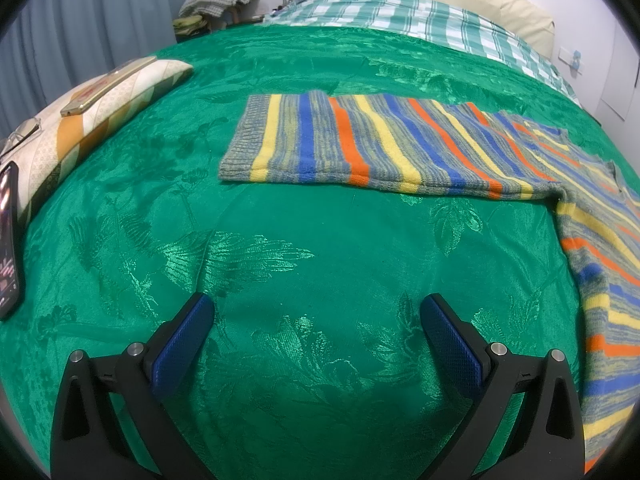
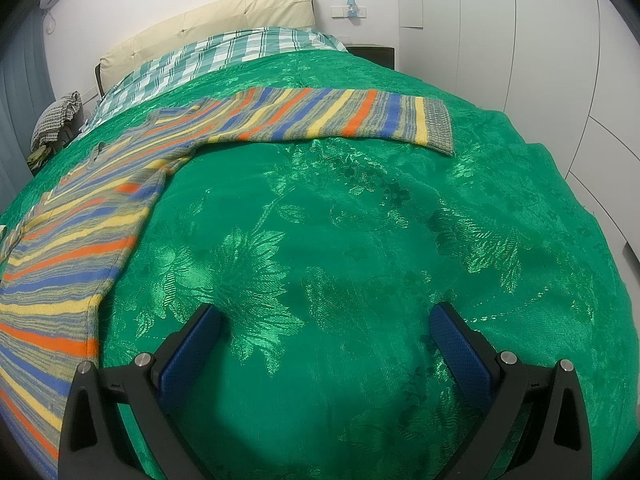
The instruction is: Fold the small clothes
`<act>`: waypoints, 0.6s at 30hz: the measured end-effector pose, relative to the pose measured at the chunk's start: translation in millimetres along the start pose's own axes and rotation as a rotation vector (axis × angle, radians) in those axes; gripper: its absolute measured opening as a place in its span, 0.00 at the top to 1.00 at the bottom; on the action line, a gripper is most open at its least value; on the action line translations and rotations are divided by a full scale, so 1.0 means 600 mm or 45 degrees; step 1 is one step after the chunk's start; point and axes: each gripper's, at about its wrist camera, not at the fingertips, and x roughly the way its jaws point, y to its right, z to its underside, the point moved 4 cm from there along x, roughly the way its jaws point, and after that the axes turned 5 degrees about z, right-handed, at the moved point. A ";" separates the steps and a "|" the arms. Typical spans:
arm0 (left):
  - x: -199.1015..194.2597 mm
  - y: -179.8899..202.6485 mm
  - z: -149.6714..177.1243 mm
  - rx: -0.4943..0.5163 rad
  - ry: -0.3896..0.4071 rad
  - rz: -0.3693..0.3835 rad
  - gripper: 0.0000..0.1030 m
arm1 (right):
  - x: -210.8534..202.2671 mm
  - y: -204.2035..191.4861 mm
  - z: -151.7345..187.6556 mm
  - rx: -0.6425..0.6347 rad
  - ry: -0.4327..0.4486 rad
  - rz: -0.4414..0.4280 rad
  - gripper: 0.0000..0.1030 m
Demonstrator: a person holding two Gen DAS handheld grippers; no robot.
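A striped knit sweater [image 1: 384,148] in blue, yellow, orange and grey lies flat on the green bedspread [image 1: 280,248]. In the left wrist view one sleeve stretches left, its ribbed cuff [image 1: 244,136] at the end, and the body runs down the right edge. My left gripper [image 1: 318,308] is open and empty, hovering over bare bedspread short of the sleeve. In the right wrist view the sweater [image 2: 80,232] fills the left side and its other sleeve reaches right to a cuff [image 2: 440,124]. My right gripper [image 2: 326,316] is open and empty over the bedspread [image 2: 360,220].
A patterned pillow [image 1: 100,104] with a gold phone [image 1: 104,88] on it lies at the left. A dark phone [image 1: 8,240] sits at the left edge. A checked pillow [image 1: 420,20] and cream headboard [image 2: 208,20] are at the far end. White wardrobe doors [image 2: 540,60] stand right.
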 end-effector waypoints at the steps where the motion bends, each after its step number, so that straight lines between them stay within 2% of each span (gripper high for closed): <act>1: 0.000 0.000 0.000 0.000 0.000 0.000 0.00 | 0.000 0.000 0.000 0.000 0.000 0.000 0.00; 18: 0.001 0.000 0.000 0.000 0.001 0.000 0.00 | 0.000 0.000 0.000 0.000 0.000 0.000 0.00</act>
